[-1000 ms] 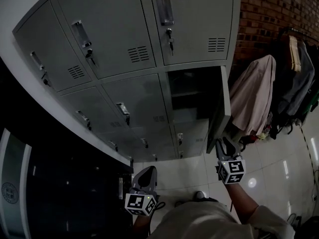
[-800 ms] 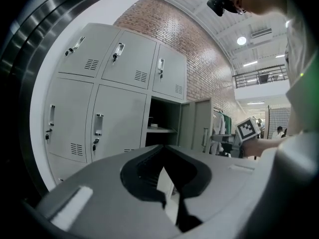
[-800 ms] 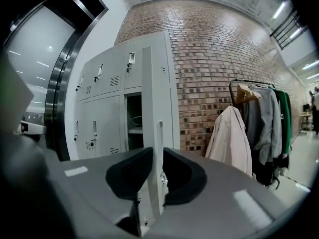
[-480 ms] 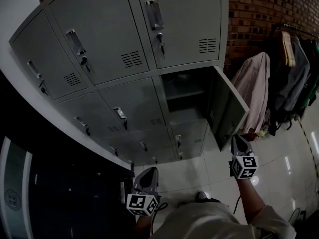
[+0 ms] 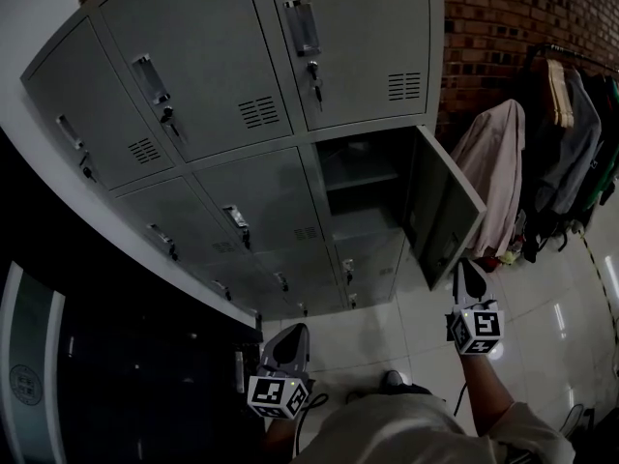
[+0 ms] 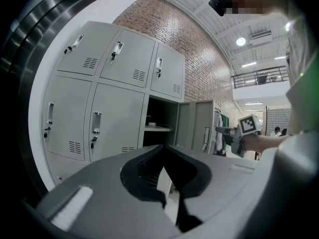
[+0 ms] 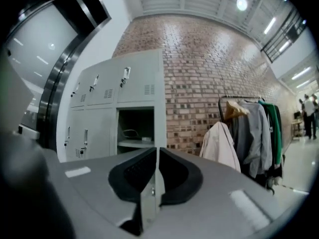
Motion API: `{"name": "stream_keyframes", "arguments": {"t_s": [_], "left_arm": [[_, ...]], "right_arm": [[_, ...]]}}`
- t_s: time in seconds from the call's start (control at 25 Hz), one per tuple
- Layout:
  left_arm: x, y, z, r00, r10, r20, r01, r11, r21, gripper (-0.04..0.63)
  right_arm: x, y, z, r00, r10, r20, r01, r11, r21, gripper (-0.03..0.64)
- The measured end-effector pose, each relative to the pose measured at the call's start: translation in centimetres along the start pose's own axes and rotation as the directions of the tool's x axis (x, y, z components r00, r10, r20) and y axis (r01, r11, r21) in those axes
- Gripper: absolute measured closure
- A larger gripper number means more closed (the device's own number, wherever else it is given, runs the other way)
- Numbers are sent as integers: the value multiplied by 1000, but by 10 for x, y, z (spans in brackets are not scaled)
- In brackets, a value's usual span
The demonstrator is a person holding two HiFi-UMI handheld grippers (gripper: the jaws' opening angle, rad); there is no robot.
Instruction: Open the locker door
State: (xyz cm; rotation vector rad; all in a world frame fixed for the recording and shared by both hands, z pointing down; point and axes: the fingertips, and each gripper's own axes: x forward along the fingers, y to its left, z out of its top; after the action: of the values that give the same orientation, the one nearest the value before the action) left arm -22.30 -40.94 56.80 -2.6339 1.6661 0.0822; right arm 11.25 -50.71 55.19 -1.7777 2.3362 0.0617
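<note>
The grey locker bank fills the upper left of the head view. One middle-row compartment stands open, with a shelf and a cable inside. Its door is swung out to the right. My right gripper is at the door's lower free edge. Its jaws have just been closing and are shut on the thin door edge, seen edge-on between the pads. My left gripper hangs low, away from the lockers, shut with nothing in it. The left gripper view shows the door and the right gripper.
A brick wall runs to the right of the lockers. In front of it stands a clothes rack with jackets and a pale coat. The neighbouring locker doors are closed. A dark glass partition stands at left, and glossy floor tiles lie below.
The locker door has swung wider open to the right. My right gripper closed on its edge and moved right and back with it. The left gripper has stayed put.
</note>
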Motion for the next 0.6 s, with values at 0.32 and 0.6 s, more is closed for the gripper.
{"name": "stream_keyframes", "arguments": {"t_s": [0.32,0.6], "left_arm": [[-6,4,6,1000,4,21,-4,1000,22,568],[-17,2,13,1000,8,26,-8,1000,19,568]], "right_arm": [[-15,70,62,983,156,101,-161,986,43,615],[-17,93,37,983,178,42,-181,980,81,615]]}}
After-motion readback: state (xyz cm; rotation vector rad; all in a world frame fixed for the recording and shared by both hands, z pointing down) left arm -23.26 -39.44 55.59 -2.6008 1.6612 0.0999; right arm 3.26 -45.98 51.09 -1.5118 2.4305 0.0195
